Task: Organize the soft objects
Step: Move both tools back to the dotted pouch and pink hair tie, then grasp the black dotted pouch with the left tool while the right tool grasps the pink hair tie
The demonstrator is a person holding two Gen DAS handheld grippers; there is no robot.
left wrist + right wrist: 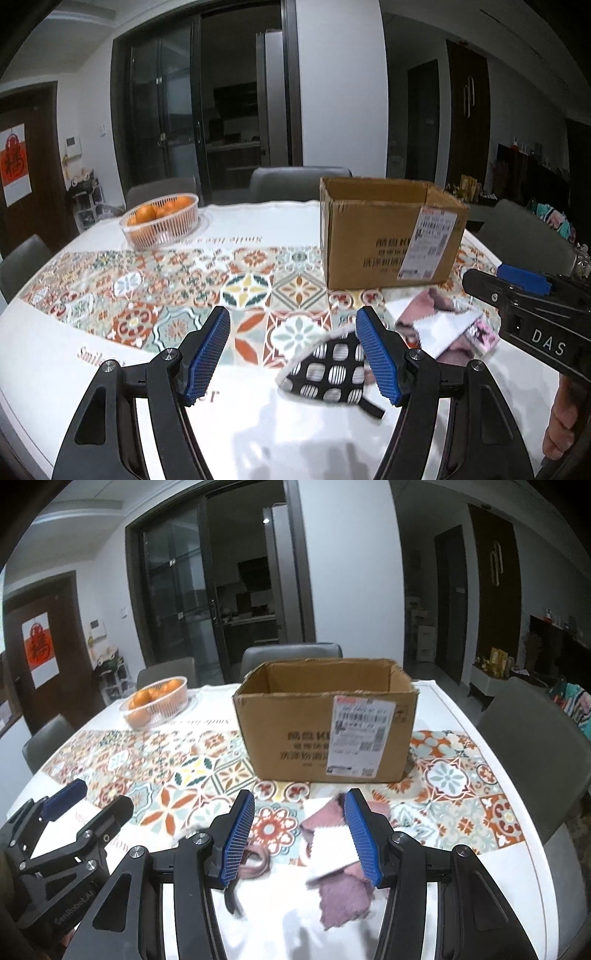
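An open cardboard box [388, 236] [325, 731] stands on the patterned tablecloth. In front of it lie soft items: a black-and-white checked cloth [328, 369] and a pile of pink and white cloths [443, 325] [332, 849]. My left gripper [291, 354] is open above the table, and its right finger overlaps the checked cloth's edge. My right gripper [299, 834] is open over the pink and white pile, nothing pressed between its blue pads. The right gripper's body [528, 306] shows at the right in the left wrist view.
A clear basket of oranges [160, 221] [157, 701] sits at the back left of the table [55, 369]. Grey chairs [532, 746] stand around the table. A hand [561, 417] holds the right gripper. The left gripper [66, 823] appears at lower left in the right wrist view.
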